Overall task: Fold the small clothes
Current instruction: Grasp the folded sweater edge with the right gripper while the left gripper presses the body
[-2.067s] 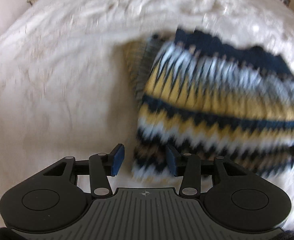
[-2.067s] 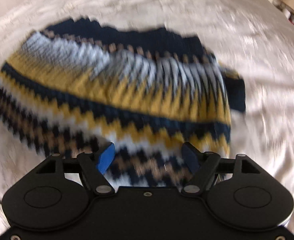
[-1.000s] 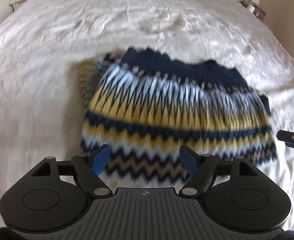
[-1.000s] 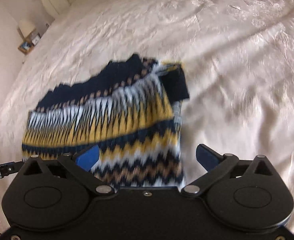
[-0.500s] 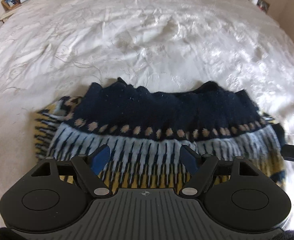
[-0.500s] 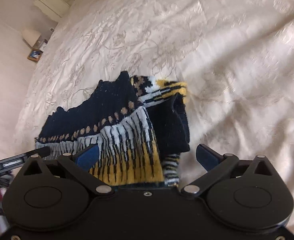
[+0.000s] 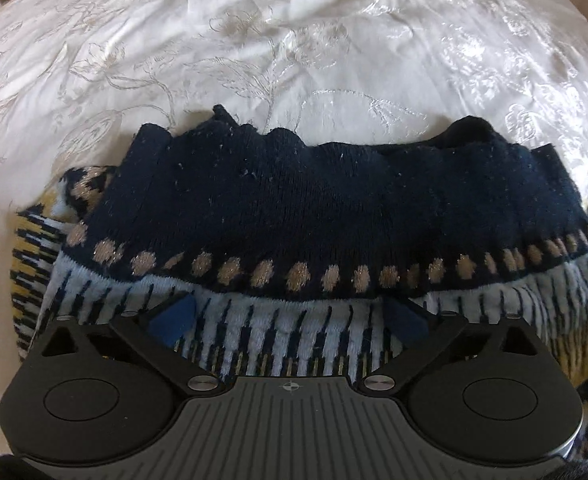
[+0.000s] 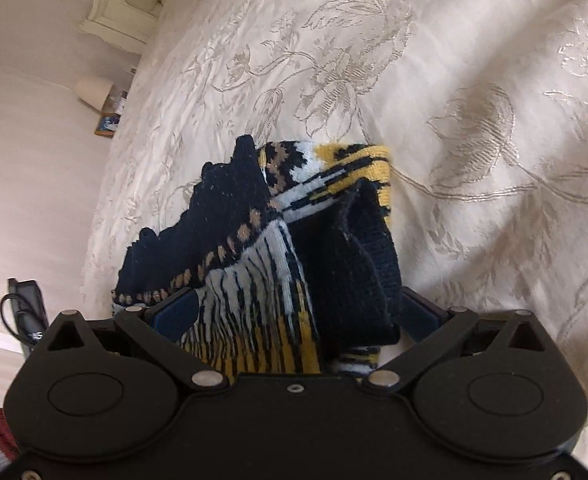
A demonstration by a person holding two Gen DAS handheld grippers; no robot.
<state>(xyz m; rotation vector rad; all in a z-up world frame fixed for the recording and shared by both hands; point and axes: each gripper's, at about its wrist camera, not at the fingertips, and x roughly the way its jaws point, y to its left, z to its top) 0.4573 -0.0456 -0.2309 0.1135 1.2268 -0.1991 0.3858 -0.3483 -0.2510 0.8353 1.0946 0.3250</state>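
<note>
Left gripper [image 7: 289,320], jaws opening over the folded knit sweater [image 7: 294,208] on the white bedspread [image 7: 294,40], and spread right gripper [image 8: 298,312] should lift straight off, sparing the fold.

One knit sweater [image 7: 294,208], one bedspread [image 7: 253,40], two claws [image 7: 289,320], one lamp [image 8: 92,92]

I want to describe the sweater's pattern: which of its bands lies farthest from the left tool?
The plain navy band along the sweater's far edge. It has no pattern, unlike the row of tan dots and the white-and-navy streaked band between the left tool's fingers.
</note>
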